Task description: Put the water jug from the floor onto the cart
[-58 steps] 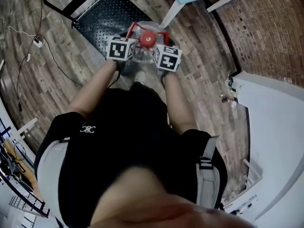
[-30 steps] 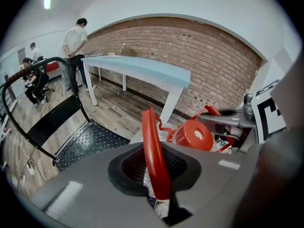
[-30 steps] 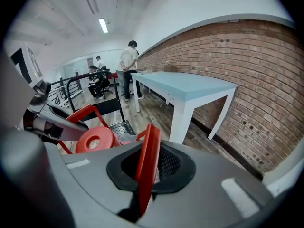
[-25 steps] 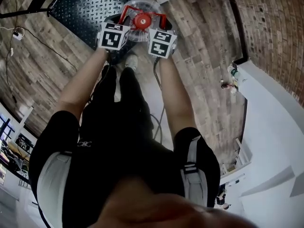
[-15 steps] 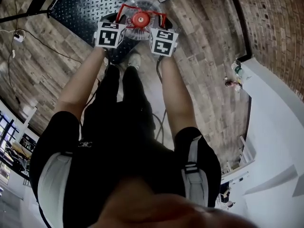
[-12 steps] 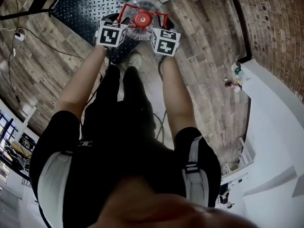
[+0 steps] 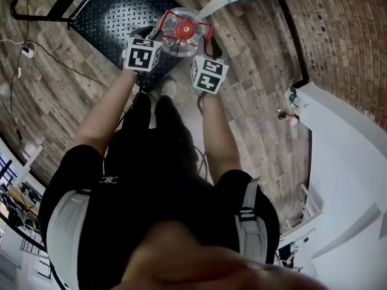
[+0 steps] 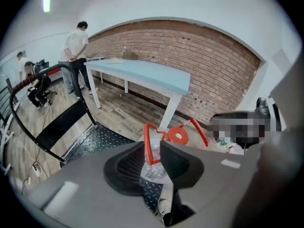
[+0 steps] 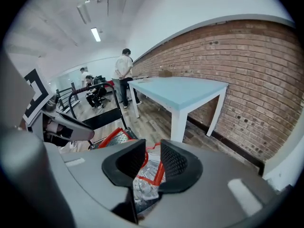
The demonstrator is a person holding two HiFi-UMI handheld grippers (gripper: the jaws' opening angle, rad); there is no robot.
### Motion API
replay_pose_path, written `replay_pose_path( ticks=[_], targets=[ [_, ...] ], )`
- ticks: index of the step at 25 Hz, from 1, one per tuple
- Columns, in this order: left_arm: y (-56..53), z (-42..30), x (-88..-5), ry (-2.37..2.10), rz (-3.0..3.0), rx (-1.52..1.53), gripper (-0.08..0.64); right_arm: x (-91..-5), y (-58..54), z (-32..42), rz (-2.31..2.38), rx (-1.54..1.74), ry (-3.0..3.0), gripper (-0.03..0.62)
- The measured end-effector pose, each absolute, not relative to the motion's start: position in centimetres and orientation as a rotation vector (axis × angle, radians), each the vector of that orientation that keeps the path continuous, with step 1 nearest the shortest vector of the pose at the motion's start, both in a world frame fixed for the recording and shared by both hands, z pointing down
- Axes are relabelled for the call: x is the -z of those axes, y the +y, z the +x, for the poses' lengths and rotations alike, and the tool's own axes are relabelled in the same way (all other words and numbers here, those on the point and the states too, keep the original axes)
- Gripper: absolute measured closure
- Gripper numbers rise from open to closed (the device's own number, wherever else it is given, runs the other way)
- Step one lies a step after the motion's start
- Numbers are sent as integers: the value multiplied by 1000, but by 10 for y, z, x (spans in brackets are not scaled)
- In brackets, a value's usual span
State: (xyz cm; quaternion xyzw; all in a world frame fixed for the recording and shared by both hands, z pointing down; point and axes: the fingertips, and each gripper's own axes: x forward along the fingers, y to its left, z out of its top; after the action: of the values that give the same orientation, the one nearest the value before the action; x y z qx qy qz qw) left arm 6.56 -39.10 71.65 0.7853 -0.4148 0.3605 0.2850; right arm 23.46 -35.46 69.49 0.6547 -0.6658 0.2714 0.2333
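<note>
I am looking down at the water jug (image 7: 181, 41), which is standing upright on the cart (image 7: 115, 14), at the corner of its black studded deck nearest to me, red cap (image 7: 184, 29) pointing up. I am holding the left gripper (image 8: 153, 151) over the near edge of the cart, on the deck side of the jug. Its jaws are closing, but they are gripping nothing. One red handle (image 8: 148, 148) of the jug is showing in the gap, lying close along one pad and clear of the other. I am holding the right gripper (image 9: 153, 161) just off the cart's corner on the jug's other side. Its jaws are opening, and the jug's other red handle (image 9: 156, 172) is sitting loosely between them with the clear crinkled body showing below, so this gripper is released too. A pale blue table (image 8: 142, 75) is standing just beyond the cart, and one white leg is coming down right behind the jug. A brick wall (image 8: 213, 65) is running behind the table, farther from the cart. Wooden floor (image 7: 54, 83) is showing all around the cart, with a thin cable (image 7: 78, 77) trailing across it beside the deck.
</note>
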Motion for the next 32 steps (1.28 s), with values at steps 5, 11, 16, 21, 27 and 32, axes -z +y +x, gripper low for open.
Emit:
replay_pose_path(
  ticks=[5, 11, 16, 21, 27, 32],
  targets=[
    [-380, 61, -664, -1171, 2157, -903, 553, -647, -340, 229, 1878, -706, -1851, 577],
    [-372, 58, -589, -1184, 2233, -802, 558, -588, -333, 215, 1940, -978, -2026, 578],
    [-371, 41, -531, -1242, 2309, -729, 558, -530, -332, 197, 1980, -875, -2136, 580],
    [-365, 35, -500, -1284, 2383, -713, 558, -483, -327, 186, 2023, -706, -2201, 580],
    [-365, 40, -459, -1295, 2447, -636, 558, -456, -325, 189, 2034, -535, -2172, 580],
    [-376, 46, -430, -1300, 2511, -585, 558, -428, -327, 195, 2087, -455, -2192, 581]
  ],
)
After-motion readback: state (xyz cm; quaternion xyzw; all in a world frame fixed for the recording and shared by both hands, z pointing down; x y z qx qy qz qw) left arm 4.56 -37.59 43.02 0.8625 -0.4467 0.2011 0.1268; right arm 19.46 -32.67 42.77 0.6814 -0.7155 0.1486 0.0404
